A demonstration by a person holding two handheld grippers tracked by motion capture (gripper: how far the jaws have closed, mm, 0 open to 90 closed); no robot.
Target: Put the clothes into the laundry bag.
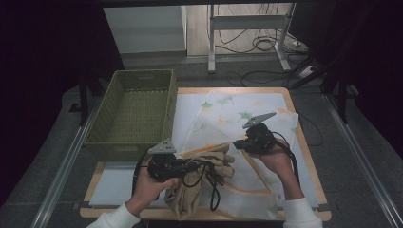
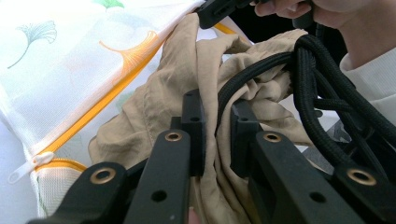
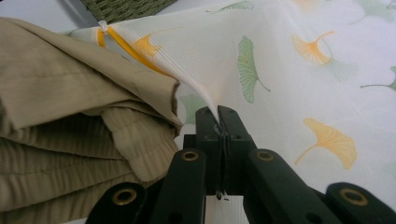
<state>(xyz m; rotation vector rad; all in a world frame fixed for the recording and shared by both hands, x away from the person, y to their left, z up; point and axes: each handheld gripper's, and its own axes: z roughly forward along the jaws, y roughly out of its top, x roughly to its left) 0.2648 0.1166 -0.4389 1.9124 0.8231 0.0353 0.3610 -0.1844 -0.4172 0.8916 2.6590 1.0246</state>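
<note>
Two things are in hand here: a crumpled beige cloth garment [image 1: 202,178] and a white mesh laundry bag printed with green and orange ginkgo leaves and edged by an orange zipper [image 1: 247,123]. The bag lies spread on the counter [image 1: 304,152] to the right of an empty green woven basket [image 1: 133,111]; the garment sits at the bag's near left edge, by the zipper opening, partly on the mesh.

The left gripper [image 2: 215,128] has its jaws drawn narrow around a bunched fold of the beige cloth, and its own black cable loops over the same heap. The right gripper [image 3: 219,123] has its jaws pressed tight on a thin pinch of the bag's mesh edge, lifting that lip just beside the garment.

Both pieces look light, limp and easy to crease. The garment will likely sag and trail from any single grip, so a thick gathered fold near its middle is the better hold. The mesh is thin and probably slippery; the stiffer seam along the zipper seems the safest place to hold the mouth open. The cable lying on the cloth could snag as the garment goes in.
</note>
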